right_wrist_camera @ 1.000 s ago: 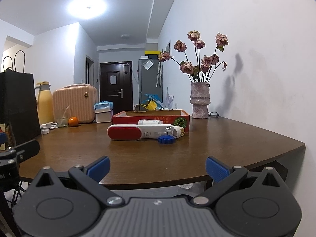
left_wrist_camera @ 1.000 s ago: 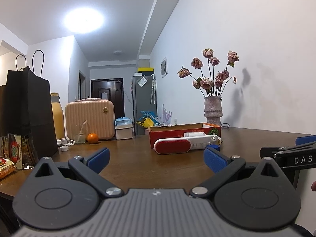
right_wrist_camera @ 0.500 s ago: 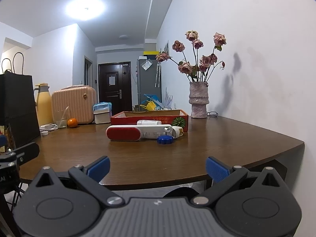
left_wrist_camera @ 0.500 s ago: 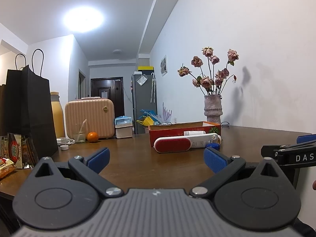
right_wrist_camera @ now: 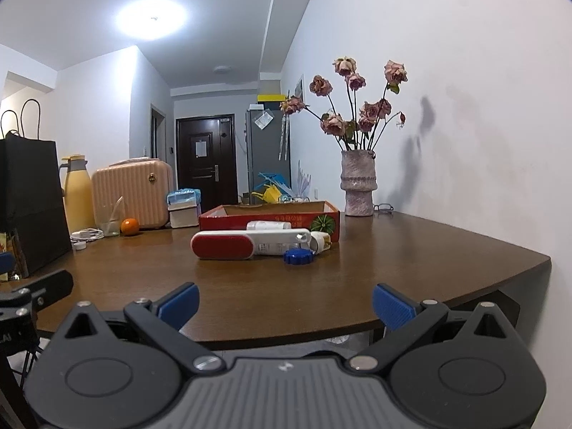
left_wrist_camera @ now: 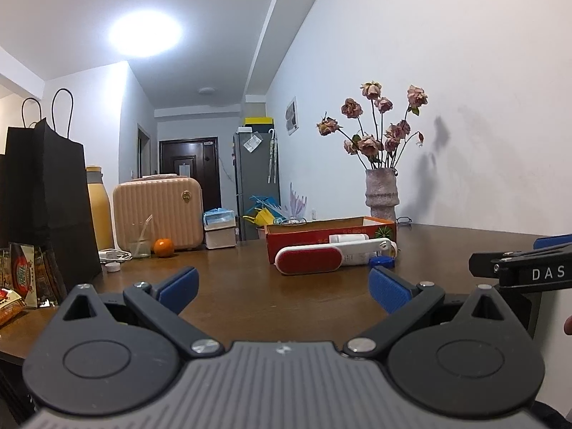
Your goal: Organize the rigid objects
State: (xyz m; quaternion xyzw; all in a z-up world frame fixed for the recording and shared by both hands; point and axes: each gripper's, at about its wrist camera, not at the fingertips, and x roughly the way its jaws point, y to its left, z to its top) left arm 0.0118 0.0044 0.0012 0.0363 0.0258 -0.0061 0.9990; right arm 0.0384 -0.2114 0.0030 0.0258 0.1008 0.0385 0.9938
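Note:
A red and white lint brush [left_wrist_camera: 323, 258] [right_wrist_camera: 243, 245] lies on the brown table [right_wrist_camera: 321, 286] in front of a shallow red cardboard box [left_wrist_camera: 321, 230] [right_wrist_camera: 268, 214]. A white bottle [right_wrist_camera: 269, 225] lies behind the brush against the box. A blue cap [right_wrist_camera: 299, 256] [left_wrist_camera: 381, 261] and a small white tube [right_wrist_camera: 319, 240] lie at the brush's right end. My left gripper [left_wrist_camera: 284, 287] is open and empty, well short of the brush. My right gripper [right_wrist_camera: 286, 302] is open and empty at the table's near edge. Its side also shows in the left wrist view [left_wrist_camera: 525, 268].
A vase of dried roses [right_wrist_camera: 358, 182] stands by the wall, glasses [right_wrist_camera: 383, 208] beside it. At the left are a black paper bag [left_wrist_camera: 46, 196], snack packets [left_wrist_camera: 21, 279], a yellow flask [right_wrist_camera: 75, 193], a pink case [left_wrist_camera: 157, 214], a glass [left_wrist_camera: 140, 239], an orange [left_wrist_camera: 163, 246] and a tissue box [right_wrist_camera: 183, 207].
The right gripper has risen and moved slightly toward the table, so the tabletop shows from higher up. The left gripper has barely moved. Both stay open.

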